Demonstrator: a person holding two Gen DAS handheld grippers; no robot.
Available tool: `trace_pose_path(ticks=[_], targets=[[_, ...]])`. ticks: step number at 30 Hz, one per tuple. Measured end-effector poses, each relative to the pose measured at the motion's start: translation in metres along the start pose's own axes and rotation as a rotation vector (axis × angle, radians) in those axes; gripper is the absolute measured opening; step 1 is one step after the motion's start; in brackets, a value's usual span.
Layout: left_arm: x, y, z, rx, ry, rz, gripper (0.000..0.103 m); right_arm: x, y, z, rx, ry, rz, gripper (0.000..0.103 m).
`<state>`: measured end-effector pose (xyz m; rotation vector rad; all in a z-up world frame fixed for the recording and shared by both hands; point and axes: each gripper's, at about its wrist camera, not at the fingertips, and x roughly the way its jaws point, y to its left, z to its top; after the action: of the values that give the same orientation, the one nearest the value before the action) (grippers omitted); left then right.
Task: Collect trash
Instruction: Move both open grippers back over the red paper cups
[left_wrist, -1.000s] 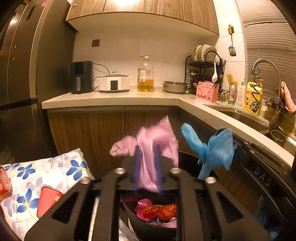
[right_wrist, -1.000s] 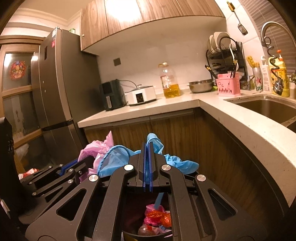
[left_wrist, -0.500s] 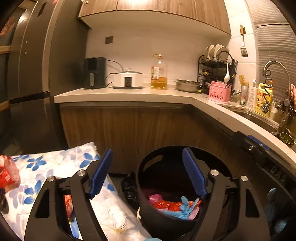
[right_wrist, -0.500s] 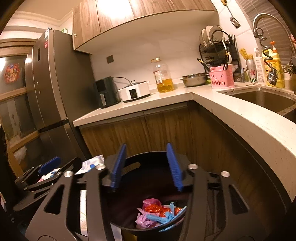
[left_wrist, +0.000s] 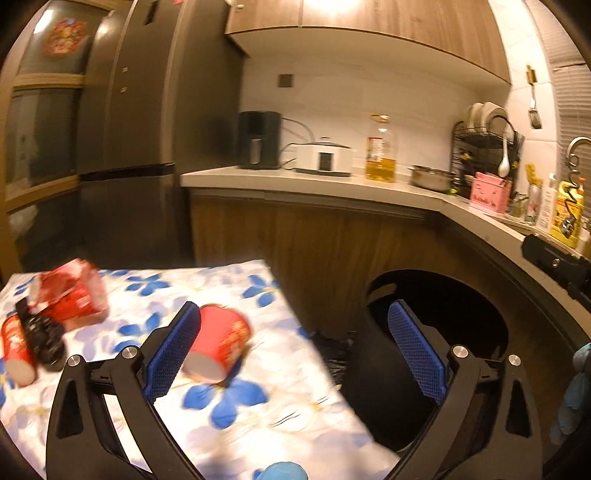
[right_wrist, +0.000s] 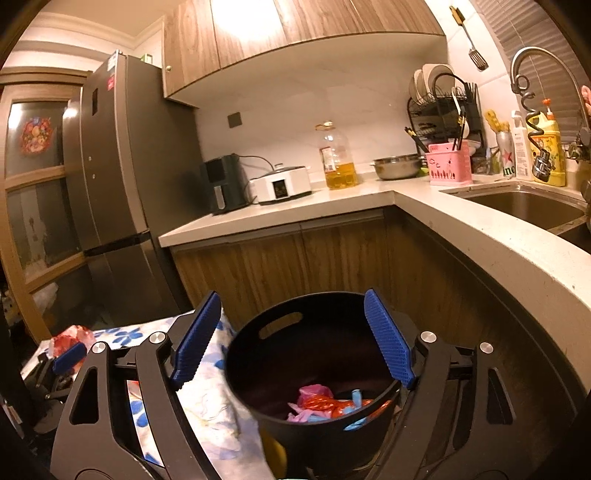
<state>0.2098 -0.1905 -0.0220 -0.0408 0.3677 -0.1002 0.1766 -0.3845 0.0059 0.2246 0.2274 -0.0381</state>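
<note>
A black bin (right_wrist: 314, 373) stands on the floor beside a flowered cloth (left_wrist: 266, 417); pink, red and blue trash (right_wrist: 325, 404) lies in its bottom. It also shows in the left wrist view (left_wrist: 439, 332). My left gripper (left_wrist: 295, 350) is open and empty above the cloth's right edge. A red paper cup (left_wrist: 218, 347) lies on its side just past its left finger. A second red cup (left_wrist: 16, 350), a crumpled red wrapper (left_wrist: 72, 291) and a black object (left_wrist: 40, 332) lie at the cloth's left. My right gripper (right_wrist: 293, 339) is open and empty over the bin.
An L-shaped counter (right_wrist: 443, 214) with wooden cabinets runs behind and to the right of the bin, with a sink (right_wrist: 524, 206) at right. A tall fridge (right_wrist: 110, 192) stands at left. The left gripper's body (right_wrist: 62, 365) shows low left in the right wrist view.
Both grippers let go of the pink and blue bags, which dropped into the bin, and opened wide. My left gripper has swung left over the flowered cloth toward the red cup.
</note>
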Motion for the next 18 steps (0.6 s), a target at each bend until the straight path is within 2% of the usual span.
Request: trace_pose_path(ticks=[9, 18], targets=[[-0.034, 0.052, -0.013, -0.037, -0.02, 0.105, 0.097, -0.011, 0.045, -0.018, -0.034, 0.009, 0.048, 0.079], [-0.063, 0.116, -0.025, -0.09, -0.04, 0.227, 0.097, -0.005, 0.09, -0.035, -0.05, 0.064, 0.115, 0.079]])
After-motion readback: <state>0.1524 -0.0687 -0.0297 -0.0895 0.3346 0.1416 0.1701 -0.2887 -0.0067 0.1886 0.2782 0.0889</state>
